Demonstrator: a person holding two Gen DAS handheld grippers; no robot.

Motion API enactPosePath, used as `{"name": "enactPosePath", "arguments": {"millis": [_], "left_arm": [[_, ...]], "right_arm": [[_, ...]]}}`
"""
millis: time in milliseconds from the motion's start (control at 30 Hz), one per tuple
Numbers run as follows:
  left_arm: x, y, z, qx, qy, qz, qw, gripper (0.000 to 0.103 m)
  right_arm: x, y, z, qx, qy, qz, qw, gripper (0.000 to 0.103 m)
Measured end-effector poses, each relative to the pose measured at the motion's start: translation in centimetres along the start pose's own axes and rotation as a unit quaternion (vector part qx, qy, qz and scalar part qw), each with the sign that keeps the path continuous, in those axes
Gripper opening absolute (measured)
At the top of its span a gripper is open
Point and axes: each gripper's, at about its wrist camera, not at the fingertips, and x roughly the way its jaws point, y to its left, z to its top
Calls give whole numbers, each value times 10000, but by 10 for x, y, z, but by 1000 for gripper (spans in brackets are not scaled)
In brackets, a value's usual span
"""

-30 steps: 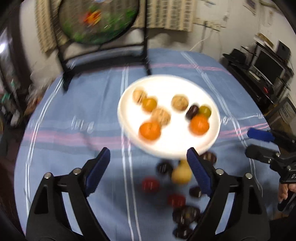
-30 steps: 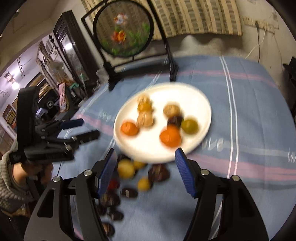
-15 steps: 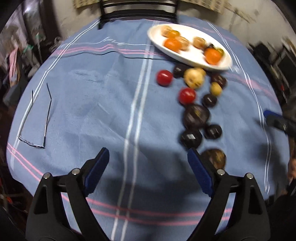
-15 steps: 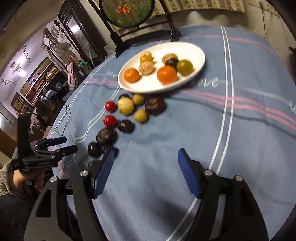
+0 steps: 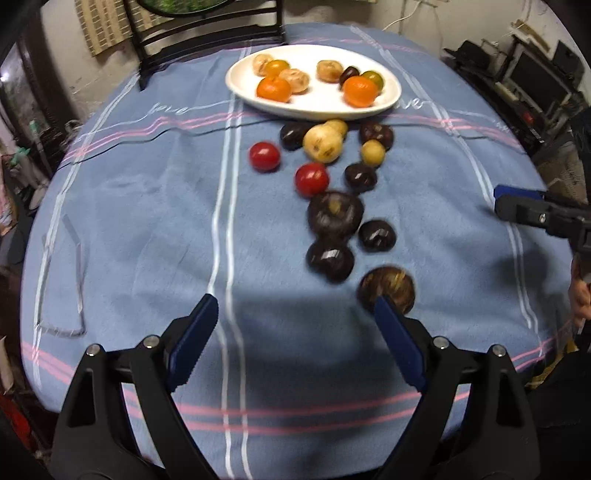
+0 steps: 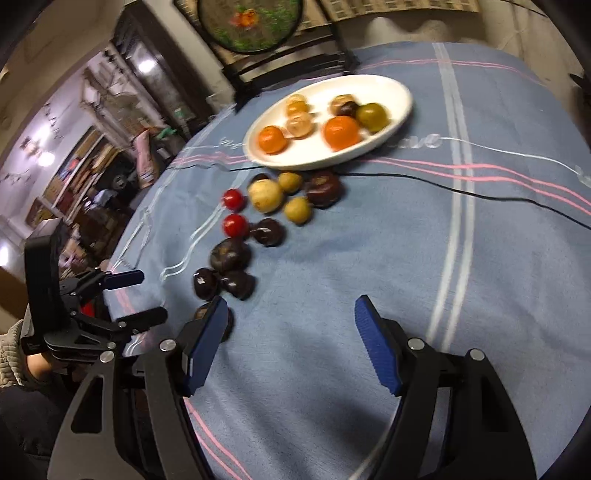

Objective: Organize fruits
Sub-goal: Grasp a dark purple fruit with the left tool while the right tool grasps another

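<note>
A white plate [image 5: 314,110] at the far side of the table holds two oranges [image 5: 274,88] and several smaller fruits. In front of it, loose on the blue cloth, lie two red tomatoes [image 5: 312,180], a pale yellow fruit [image 5: 322,143] and several dark purple fruits [image 5: 335,213]. My left gripper [image 5: 295,314] hangs open over bare cloth, a brown fruit [image 5: 391,284] just beyond its right finger. My right gripper [image 6: 291,310] is open too, with nothing between its fingers. A dark fruit [image 6: 229,321] is half hidden behind its left finger.
Blurred spectacles [image 5: 62,325] lie near the table's left edge. A black cable [image 6: 480,194] runs across the cloth in front of the plate [image 6: 325,158]. A black stand with a round embroidered screen [image 6: 251,22] rises behind the table. Dark furniture crowds both sides.
Both grippers have drawn back from over the plate toward the near edge, so the loose fruits now lie ahead of them. The right jaws stand slightly wider.
</note>
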Motion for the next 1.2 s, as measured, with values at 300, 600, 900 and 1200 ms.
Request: {"name": "enactPosePath", "arguments": {"millis": [300,600,900,1200], "left_arm": [[31,-3,31,409,168,-890,9951,77],[52,-3,30,725,283,-1494,9857,57],[61,7,25,911,234,-1815,9789,39],[43,48,18,498,-98,-1714,9839,35]], "right_arm": [[-34,-1,-10,438,-400,-928,9939,72],[-25,26,-16,247,-155,-1300,9911,72],[-1,62,-11,-280,199,-1391,9897,72],[44,91,7,-819,437,-1045,9902,72]]}}
